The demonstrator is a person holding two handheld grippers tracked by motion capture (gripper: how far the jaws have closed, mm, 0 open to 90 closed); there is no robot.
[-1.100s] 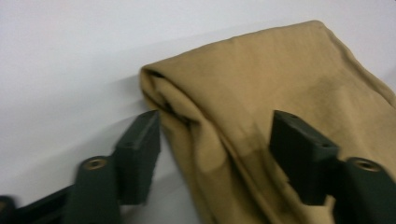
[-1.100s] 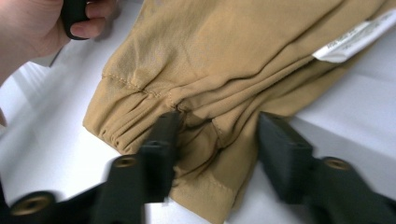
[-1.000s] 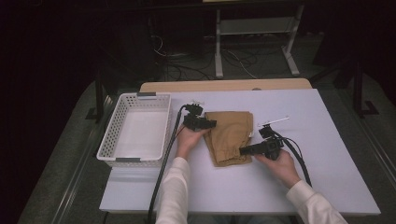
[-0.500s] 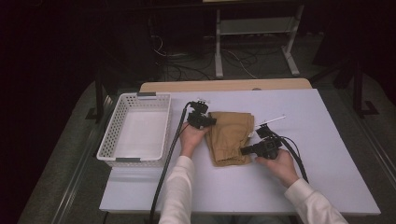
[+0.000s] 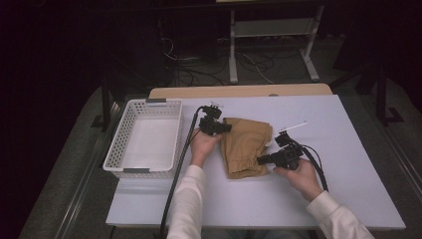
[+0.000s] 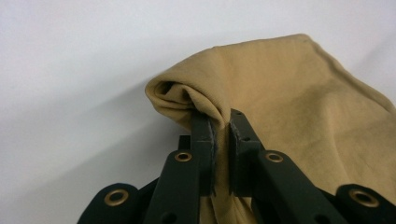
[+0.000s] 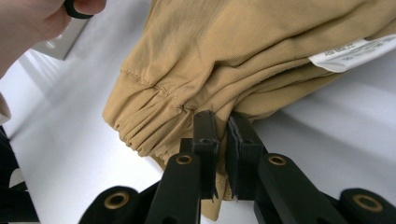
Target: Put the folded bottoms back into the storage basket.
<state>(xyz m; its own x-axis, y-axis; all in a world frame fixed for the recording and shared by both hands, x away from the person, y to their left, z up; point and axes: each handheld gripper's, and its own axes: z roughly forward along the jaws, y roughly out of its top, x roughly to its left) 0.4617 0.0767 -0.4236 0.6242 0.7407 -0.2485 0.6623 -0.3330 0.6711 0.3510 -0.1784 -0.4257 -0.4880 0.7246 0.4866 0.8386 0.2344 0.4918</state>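
White tabletop (image 5: 348, 164), dark room behind with cables on the floor. Tan folded garment (image 5: 246, 144) lies mid-tabletop, just right of an empty white basket (image 5: 144, 142). Left gripper (image 5: 226, 127) at the garment's far left corner, fingers (image 6: 203, 135) pinched on a rolled fold of cloth. Right gripper (image 5: 260, 160) at the near right edge, fingers (image 7: 205, 133) clamped on fabric beside the gathered elastic hem; white label (image 7: 350, 53) visible nearby.
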